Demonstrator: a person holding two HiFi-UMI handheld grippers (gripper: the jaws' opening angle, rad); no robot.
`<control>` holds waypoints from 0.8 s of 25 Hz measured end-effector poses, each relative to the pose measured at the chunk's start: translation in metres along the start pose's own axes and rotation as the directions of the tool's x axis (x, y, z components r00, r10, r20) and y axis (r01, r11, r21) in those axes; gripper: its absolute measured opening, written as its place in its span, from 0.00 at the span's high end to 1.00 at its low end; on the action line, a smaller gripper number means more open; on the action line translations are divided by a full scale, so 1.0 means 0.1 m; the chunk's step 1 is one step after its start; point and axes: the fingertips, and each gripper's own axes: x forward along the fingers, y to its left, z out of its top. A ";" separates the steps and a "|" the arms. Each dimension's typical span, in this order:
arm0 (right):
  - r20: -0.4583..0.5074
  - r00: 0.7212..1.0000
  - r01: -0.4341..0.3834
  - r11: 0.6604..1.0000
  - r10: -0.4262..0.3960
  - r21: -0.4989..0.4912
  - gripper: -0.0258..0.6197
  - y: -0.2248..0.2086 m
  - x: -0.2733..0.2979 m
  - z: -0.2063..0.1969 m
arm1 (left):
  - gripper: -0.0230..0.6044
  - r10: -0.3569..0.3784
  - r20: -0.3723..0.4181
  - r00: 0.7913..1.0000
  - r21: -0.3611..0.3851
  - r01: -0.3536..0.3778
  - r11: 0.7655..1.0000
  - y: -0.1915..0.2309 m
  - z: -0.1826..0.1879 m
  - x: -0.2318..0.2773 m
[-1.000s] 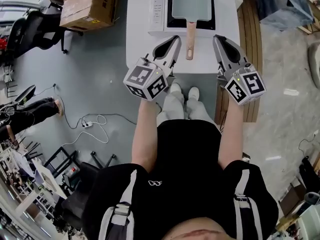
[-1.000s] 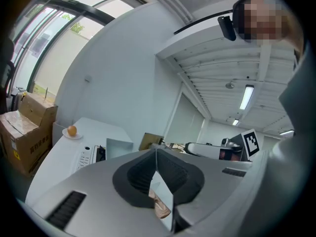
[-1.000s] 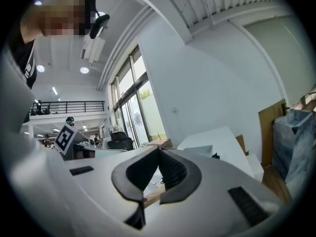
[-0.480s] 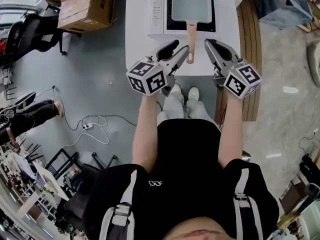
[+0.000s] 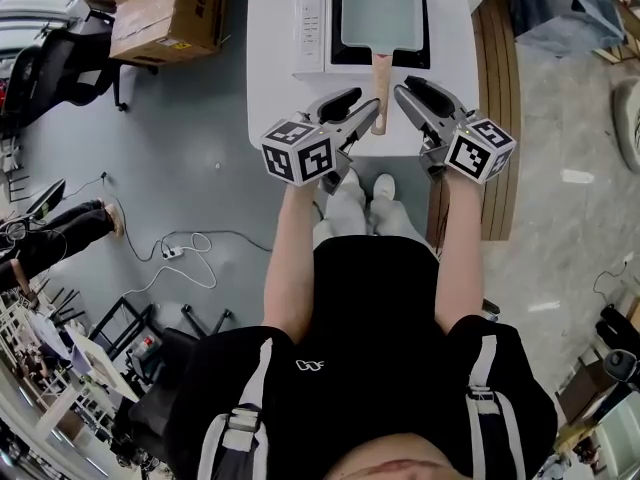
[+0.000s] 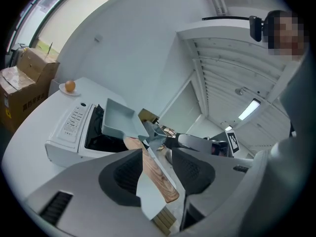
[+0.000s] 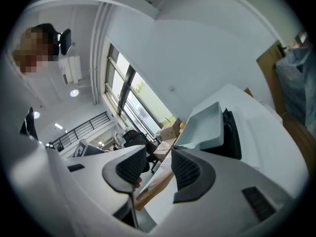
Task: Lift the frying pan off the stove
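A pale rectangular frying pan [image 5: 380,8] sits on the white stove [image 5: 312,18] at the table's far end. Its wooden handle [image 5: 379,80] points back toward me. My left gripper [image 5: 362,101] stands open just left of the handle. In the left gripper view the handle [image 6: 154,174] runs through the gap between the jaws, with neither pad pressing on it. My right gripper [image 5: 402,95] is just right of the handle and its jaws are opening. In the right gripper view the handle [image 7: 152,182] shows low between the jaws, untouched, with the pan [image 7: 205,125] beyond.
The white table [image 5: 275,98] is narrow, with grey floor to its left and wooden slats [image 5: 500,68] to its right. An orange on a small plate [image 6: 70,86] lies at the table's far end. Cardboard boxes [image 5: 165,13] and a cable [image 5: 185,248] are on the floor.
Both grippers have moved forward and inward to either side of the pan's handle. The left jaws opened first, then the right. The pan has not moved.
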 end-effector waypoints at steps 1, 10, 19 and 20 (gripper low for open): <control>0.003 1.000 -0.006 0.999 0.006 0.038 0.70 -0.04 0.01 -0.03 | 0.64 -0.003 -0.010 1.000 -0.004 0.003 1.000 0.01 -0.01 0.01; -0.045 0.996 -0.071 0.979 0.081 0.193 0.70 -0.16 0.21 -0.32 | 0.64 -0.177 -0.014 0.984 -0.191 0.171 0.967 0.03 -0.15 0.02; -0.109 0.989 -0.068 0.970 0.096 0.234 0.70 -0.27 0.31 -0.46 | 0.64 -0.269 -0.090 0.959 -0.298 0.232 0.926 0.01 -0.39 0.14; -0.114 0.988 -0.072 0.968 0.102 0.239 0.70 -0.27 0.32 -0.48 | 0.64 -0.278 -0.099 0.955 -0.302 0.238 0.923 -0.01 -0.42 0.15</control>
